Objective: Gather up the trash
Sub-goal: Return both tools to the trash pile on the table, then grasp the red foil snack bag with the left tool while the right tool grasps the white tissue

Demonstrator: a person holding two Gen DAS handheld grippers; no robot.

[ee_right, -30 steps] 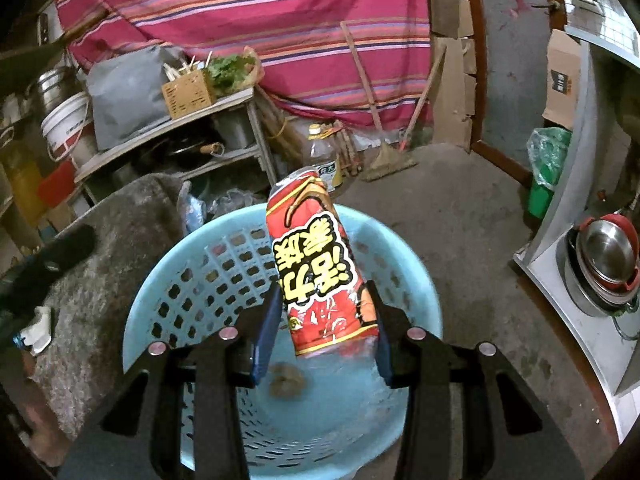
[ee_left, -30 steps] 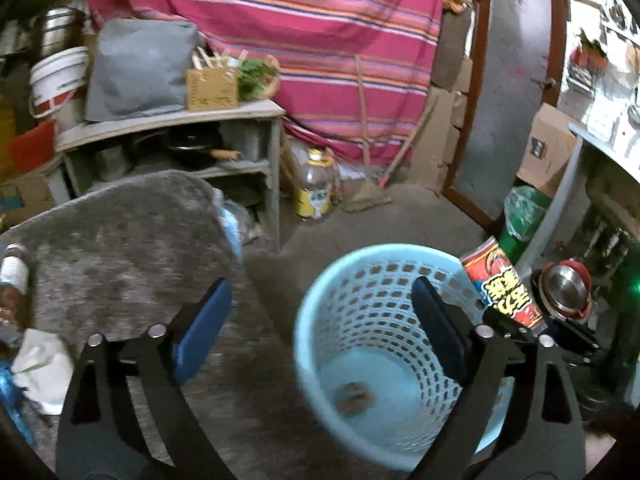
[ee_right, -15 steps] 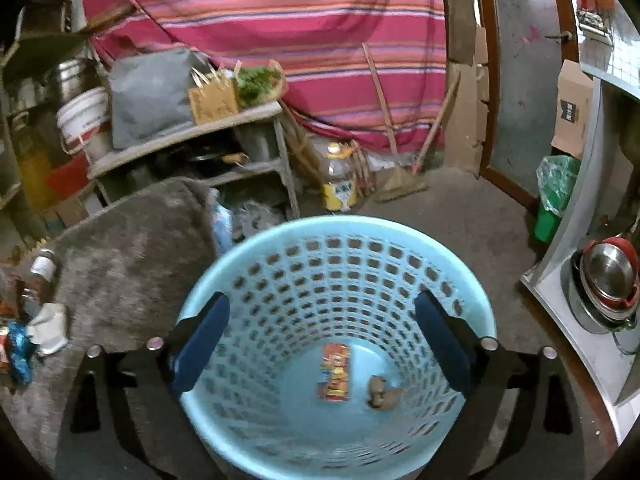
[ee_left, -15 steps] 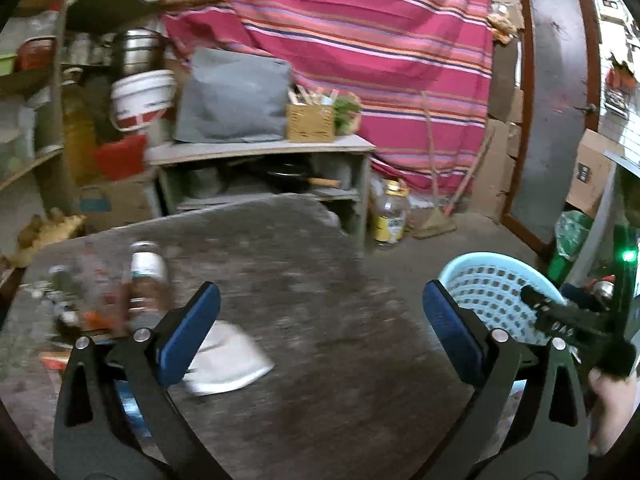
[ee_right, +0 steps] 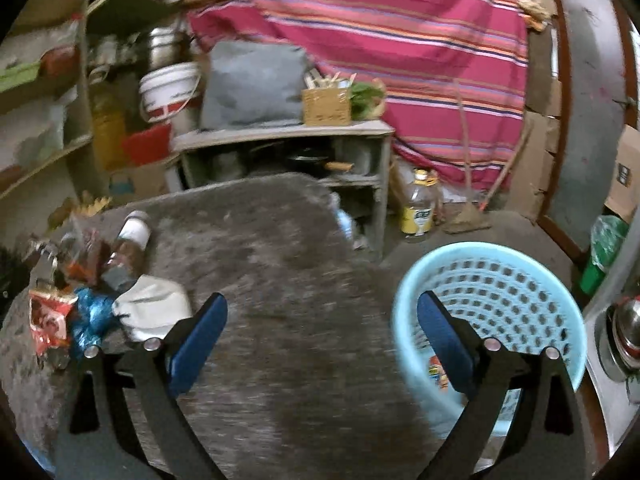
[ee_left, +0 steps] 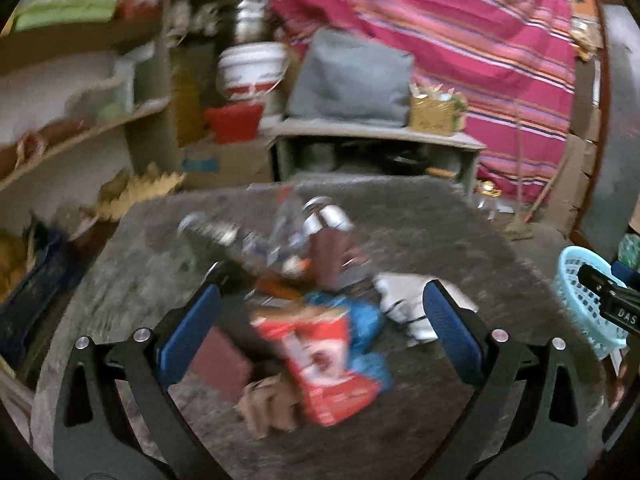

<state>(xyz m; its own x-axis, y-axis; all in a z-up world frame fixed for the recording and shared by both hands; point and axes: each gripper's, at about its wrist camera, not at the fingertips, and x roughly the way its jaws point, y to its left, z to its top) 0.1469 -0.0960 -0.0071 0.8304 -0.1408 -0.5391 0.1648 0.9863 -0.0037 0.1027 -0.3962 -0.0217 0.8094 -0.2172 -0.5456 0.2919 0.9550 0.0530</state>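
A blurred trash pile lies on the grey carpeted table [ee_left: 460,240]: a red snack packet [ee_left: 320,364], a blue wrapper [ee_left: 366,320], white crumpled paper [ee_left: 404,304], a brown bottle [ee_left: 330,248] and brown paper scraps [ee_left: 268,404]. My left gripper [ee_left: 320,332] hovers open over it, the red packet lying between its blue pads [ee_left: 188,332] untouched. My right gripper [ee_right: 320,340] is open and empty over bare table, beside the light blue basket [ee_right: 480,248]. A red packet [ee_right: 438,372] lies inside the basket. The pile's white paper [ee_right: 154,308] is to the right gripper's left.
Behind the table stands a low shelf unit [ee_right: 280,132] with a grey cushion [ee_right: 252,84] and a woven box [ee_right: 326,104]. An oil bottle [ee_right: 418,208] and a broom [ee_right: 468,216] are on the floor. Steel pots [ee_right: 624,332] sit right of the basket; open shelves [ee_left: 80,140] stand at left.
The right gripper opened and the red packet dropped into the basket; it then swung left over the table. The left gripper swept left from the basket to the trash pile.
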